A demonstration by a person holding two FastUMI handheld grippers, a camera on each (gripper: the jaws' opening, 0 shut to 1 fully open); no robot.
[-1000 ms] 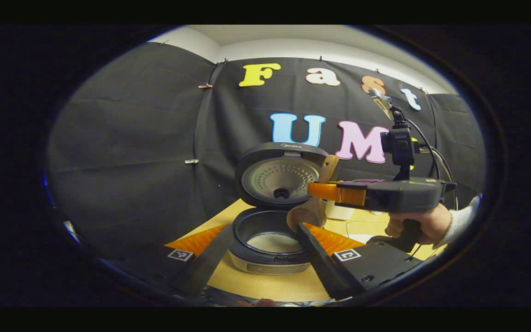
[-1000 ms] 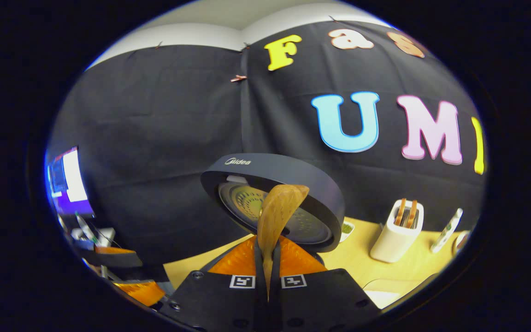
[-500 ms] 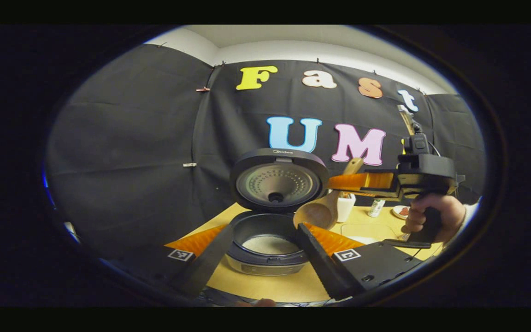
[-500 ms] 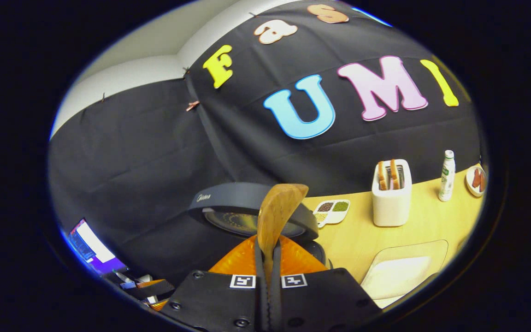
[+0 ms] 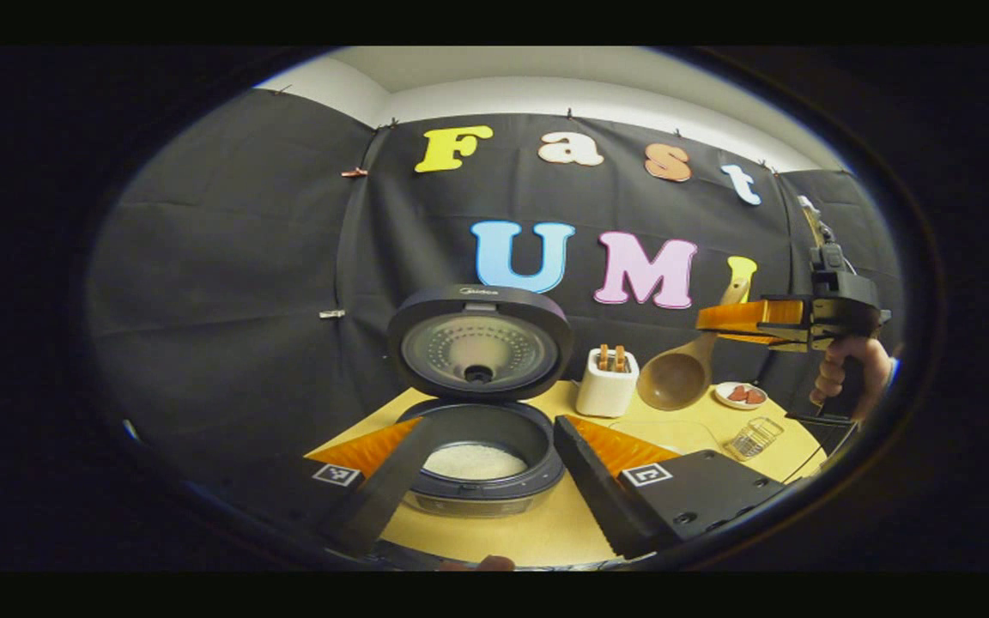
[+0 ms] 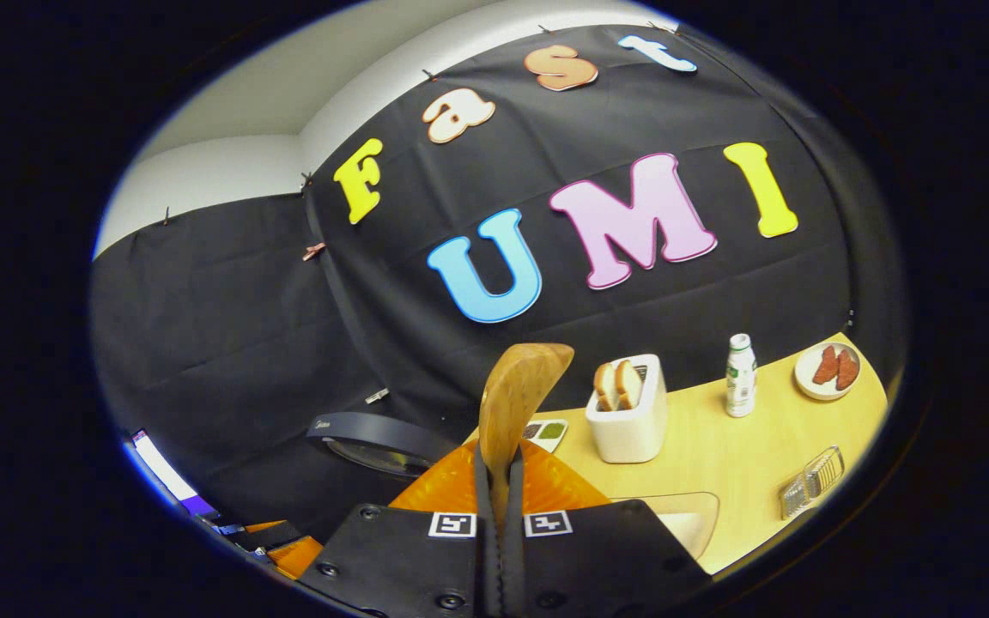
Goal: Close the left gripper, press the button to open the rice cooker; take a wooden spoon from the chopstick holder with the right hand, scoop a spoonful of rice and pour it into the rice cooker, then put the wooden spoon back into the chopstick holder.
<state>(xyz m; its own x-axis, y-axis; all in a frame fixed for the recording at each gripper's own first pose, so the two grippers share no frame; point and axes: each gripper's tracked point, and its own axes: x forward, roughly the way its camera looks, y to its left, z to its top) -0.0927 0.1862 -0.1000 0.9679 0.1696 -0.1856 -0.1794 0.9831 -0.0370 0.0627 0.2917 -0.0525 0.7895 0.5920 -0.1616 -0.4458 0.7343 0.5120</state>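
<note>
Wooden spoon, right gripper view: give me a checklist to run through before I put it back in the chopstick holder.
1. Grip: right gripper has both fingers clamped on the wooden spoon handle. Ok.
2. Spoon emptied: in the left gripper view its bowl looks bare. Ok.
3. Rice in the open rice cooker. Ok.
4. Chopstick holder upright on the table. Ok.
5. Free slot in the holder: two wooden pieces already stand in it. Cannot tell.
6. Left gripper open, near the cooker, away from the holder. Ok.
</note>
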